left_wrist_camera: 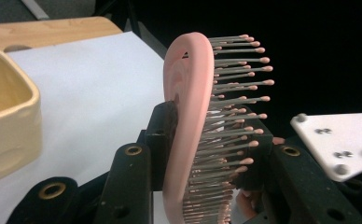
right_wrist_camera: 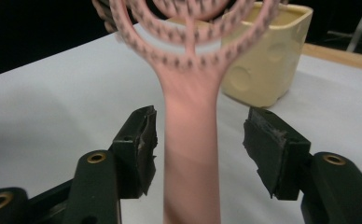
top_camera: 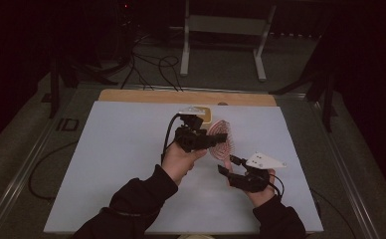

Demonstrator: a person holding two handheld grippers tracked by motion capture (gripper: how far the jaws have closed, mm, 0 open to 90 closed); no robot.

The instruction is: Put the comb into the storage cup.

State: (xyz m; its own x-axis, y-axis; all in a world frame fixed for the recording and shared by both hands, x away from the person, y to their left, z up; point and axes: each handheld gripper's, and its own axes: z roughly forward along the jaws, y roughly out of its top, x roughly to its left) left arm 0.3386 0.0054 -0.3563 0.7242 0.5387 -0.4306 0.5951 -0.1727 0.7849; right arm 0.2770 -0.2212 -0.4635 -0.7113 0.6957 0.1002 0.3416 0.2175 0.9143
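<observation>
left gripper (top_camera: 220, 140): i see its jaws clamped on the head of the pink hairbrush (top_camera: 223, 142), one pad against the smooth back, the other in among the bristles (left_wrist_camera: 237, 100).
hairbrush: held up off the white table sheet (top_camera: 121, 164), near the middle of the table; in the left gripper view it stands on edge, bristles pointing to that view's right.
brush handle (right_wrist_camera: 191, 154): it runs down between the right gripper's jaws, touching neither pad as far as i can tell.
right gripper (top_camera: 229, 165): jaws spread apart, one on each side of the handle.
cream container (right_wrist_camera: 268, 56): sits on the sheet just behind the brush head, open top, dimpled walls.
grey plate (top_camera: 265, 160): on top of the right gripper, just beside the brush.
</observation>
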